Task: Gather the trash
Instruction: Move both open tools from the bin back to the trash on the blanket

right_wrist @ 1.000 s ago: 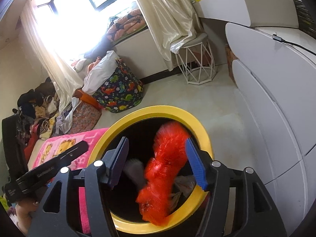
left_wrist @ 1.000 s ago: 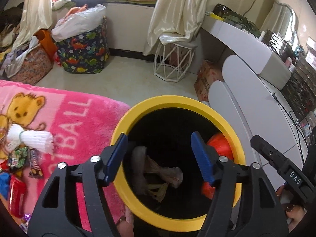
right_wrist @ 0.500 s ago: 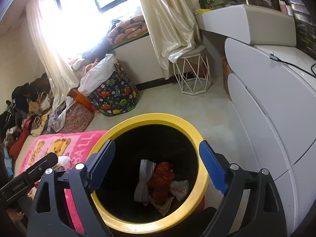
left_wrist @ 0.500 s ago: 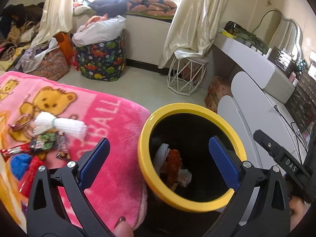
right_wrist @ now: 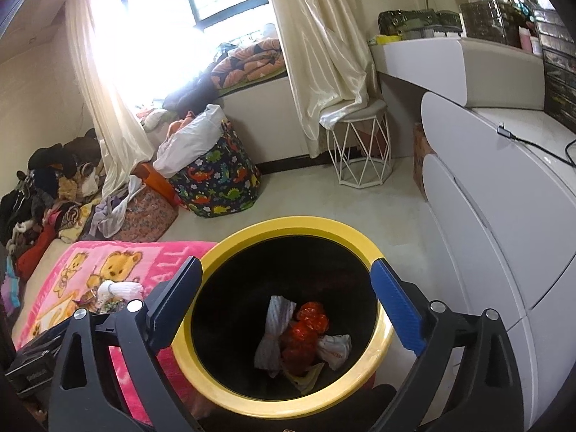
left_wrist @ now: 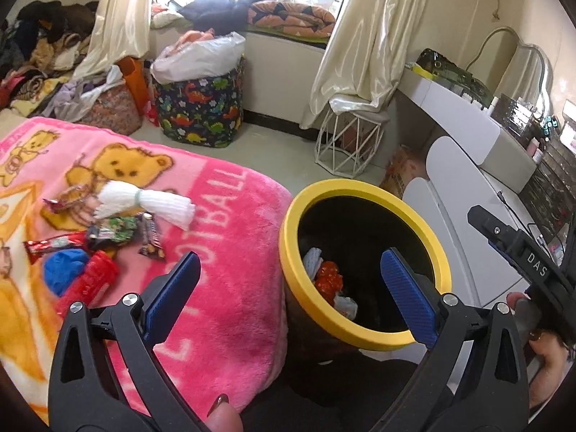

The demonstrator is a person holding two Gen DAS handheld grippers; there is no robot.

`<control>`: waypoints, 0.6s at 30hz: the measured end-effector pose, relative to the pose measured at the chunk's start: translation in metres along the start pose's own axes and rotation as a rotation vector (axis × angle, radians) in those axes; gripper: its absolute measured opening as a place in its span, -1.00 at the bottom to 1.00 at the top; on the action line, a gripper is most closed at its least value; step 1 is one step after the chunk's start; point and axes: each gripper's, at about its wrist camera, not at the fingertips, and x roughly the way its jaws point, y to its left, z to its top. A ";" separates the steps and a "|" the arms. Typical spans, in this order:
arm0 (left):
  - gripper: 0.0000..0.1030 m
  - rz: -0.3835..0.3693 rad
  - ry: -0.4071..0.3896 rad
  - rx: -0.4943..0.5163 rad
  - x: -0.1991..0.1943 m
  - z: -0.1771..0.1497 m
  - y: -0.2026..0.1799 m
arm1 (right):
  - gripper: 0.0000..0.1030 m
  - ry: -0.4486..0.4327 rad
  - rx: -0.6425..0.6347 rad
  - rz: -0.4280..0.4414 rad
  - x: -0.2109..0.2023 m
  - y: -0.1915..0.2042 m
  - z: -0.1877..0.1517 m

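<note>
Trash sits in two places: some already lies at the bottom of the yellow-rimmed bin, and more is scattered on the pink bear-print blanket just beside it. Inside the bin, the right wrist view shows a crumpled red wrapper, a white foam net sleeve touching its left side, and a small white crumpled piece on its right. On the blanket lie a white foam net bundle, a red candy wrapper, a green snack packet, a blue crumpled item and a red foam sleeve (all close together, several touching). The left gripper hovers with its blue-padded fingers spread wide, one over the blanket's edge and the other over the bin's opening, holding nothing. The right gripper is poised above the bin, its fingers likewise wide apart and empty, framing the bin's mouth. A white wire-frame stool and a dinosaur-print basket stand on the floor well behind.
</note>
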 end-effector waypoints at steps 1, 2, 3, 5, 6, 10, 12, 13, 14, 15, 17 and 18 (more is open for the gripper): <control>0.79 0.003 -0.008 0.001 -0.003 0.000 0.001 | 0.80 -0.003 -0.001 0.003 -0.001 0.002 0.001; 0.79 0.008 -0.014 0.001 -0.006 0.000 0.001 | 0.80 -0.009 -0.001 0.009 -0.003 0.004 0.001; 0.79 0.014 -0.024 0.003 -0.011 0.000 0.004 | 0.82 -0.017 -0.004 0.014 -0.006 0.006 0.002; 0.79 0.029 -0.039 0.009 -0.018 -0.001 0.007 | 0.85 -0.030 -0.017 0.022 -0.009 0.010 0.004; 0.79 0.037 -0.046 0.013 -0.021 -0.001 0.009 | 0.85 -0.035 -0.024 0.026 -0.011 0.012 0.004; 0.79 0.049 -0.064 0.012 -0.030 -0.001 0.015 | 0.85 -0.040 -0.037 0.043 -0.016 0.020 0.004; 0.79 0.058 -0.070 0.011 -0.034 -0.001 0.019 | 0.85 -0.042 -0.055 0.050 -0.017 0.026 0.004; 0.79 0.065 -0.076 0.014 -0.037 -0.002 0.021 | 0.85 -0.045 -0.065 0.056 -0.018 0.029 0.004; 0.79 0.071 -0.083 0.015 -0.039 -0.002 0.023 | 0.85 -0.046 -0.073 0.058 -0.018 0.031 0.003; 0.79 0.077 -0.086 0.013 -0.041 -0.002 0.025 | 0.85 -0.046 -0.077 0.059 -0.018 0.033 0.003; 0.79 0.083 -0.095 0.007 -0.045 -0.003 0.029 | 0.85 -0.043 -0.086 0.068 -0.020 0.039 0.001; 0.79 0.087 -0.097 0.004 -0.047 -0.003 0.032 | 0.85 -0.043 -0.089 0.070 -0.020 0.041 0.001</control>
